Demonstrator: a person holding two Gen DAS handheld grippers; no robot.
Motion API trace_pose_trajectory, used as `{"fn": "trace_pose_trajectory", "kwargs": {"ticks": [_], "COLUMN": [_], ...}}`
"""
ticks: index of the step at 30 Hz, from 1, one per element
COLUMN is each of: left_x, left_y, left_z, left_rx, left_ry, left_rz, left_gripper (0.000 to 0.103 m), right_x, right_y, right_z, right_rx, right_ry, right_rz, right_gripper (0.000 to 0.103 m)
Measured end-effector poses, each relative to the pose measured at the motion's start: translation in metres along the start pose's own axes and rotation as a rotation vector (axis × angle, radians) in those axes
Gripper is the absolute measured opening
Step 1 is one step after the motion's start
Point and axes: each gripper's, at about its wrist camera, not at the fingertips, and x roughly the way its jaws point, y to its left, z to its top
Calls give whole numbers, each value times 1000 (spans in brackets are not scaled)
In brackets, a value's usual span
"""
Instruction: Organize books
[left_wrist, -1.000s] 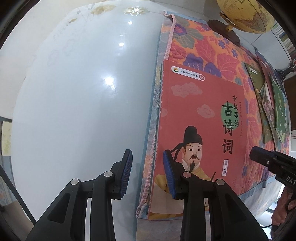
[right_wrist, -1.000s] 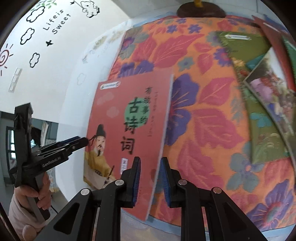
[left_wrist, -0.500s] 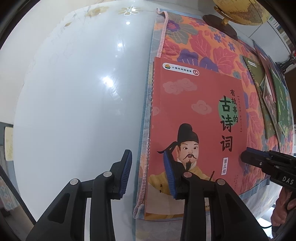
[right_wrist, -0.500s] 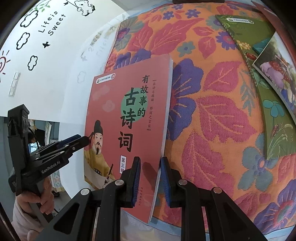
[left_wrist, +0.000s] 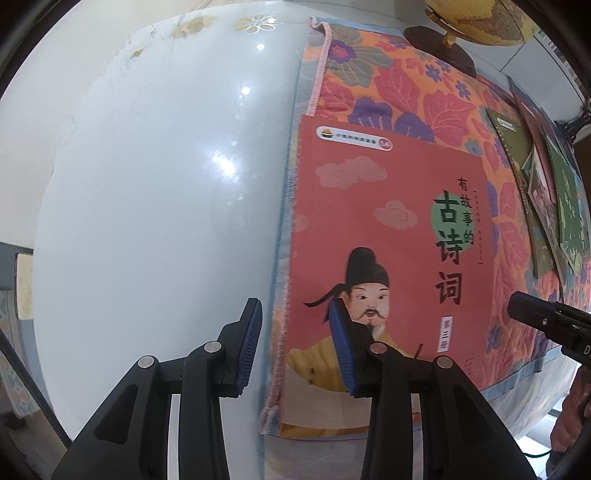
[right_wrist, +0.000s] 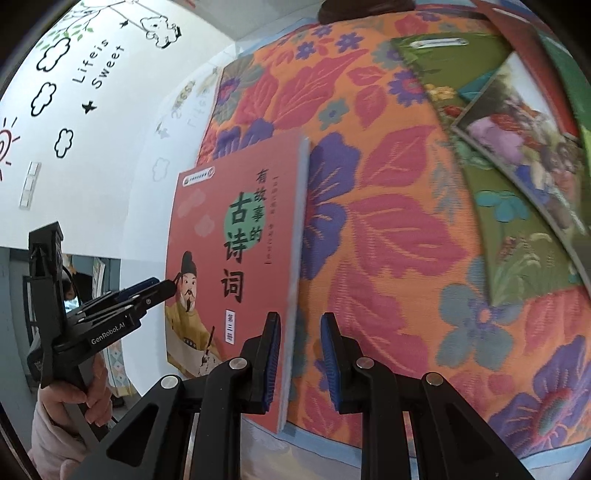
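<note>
My left gripper (left_wrist: 294, 317) has just been widening its jaws astride the red book (left_wrist: 399, 229)'s lower-left edge, while my right gripper (right_wrist: 300, 332) hangs narrowly parted over the opposite edge, so I judge nothing is gripped yet.

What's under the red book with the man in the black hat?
The red book lies on the flowered cloth, which covers the white table. The cloth right beneath the book is hidden.

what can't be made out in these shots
- Globe, left wrist view: mostly cut off by the top edge.
- Book stack, right wrist view: overlapping covers hide the lower ones, and the right edge cuts them.
- Red book, both views: small print too tiny; near edge hidden behind the right tongs.
</note>
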Motion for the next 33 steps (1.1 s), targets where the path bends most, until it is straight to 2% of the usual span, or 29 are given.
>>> {"fn": "trace_pose_trajectory", "kwargs": {"ticks": [5,14,16,20,22,33], "left_x": [-11,-36,-39,-50,-58,-66], "left_y": [-30,-87,-86,-105,-117,-191], "left_z": [0,-2,0,-2,-3,-6], "left_rx": [31,88,102,157,186,204], "left_ry": [-27,-93,-111,-166,-201,-226], "left_rz": [19,42,65,179,196,110], "left_gripper": [35,35,35,36,36,36], "right_x": [-19,-48,-55,-67,-75,-112], "right_y": [-10,-32,-39,-52,-60,-105], "right_z": [-3,-11,-12,-14,-15,-23], "right_rx": [-9,-5,-2,8,10,8], "right_ry": [-24,-47,-53,-61,-67,-92], "right_rz": [-39,-43,-44,-45,-45,-67], "right_gripper": [21,21,21,21,21,21]}}
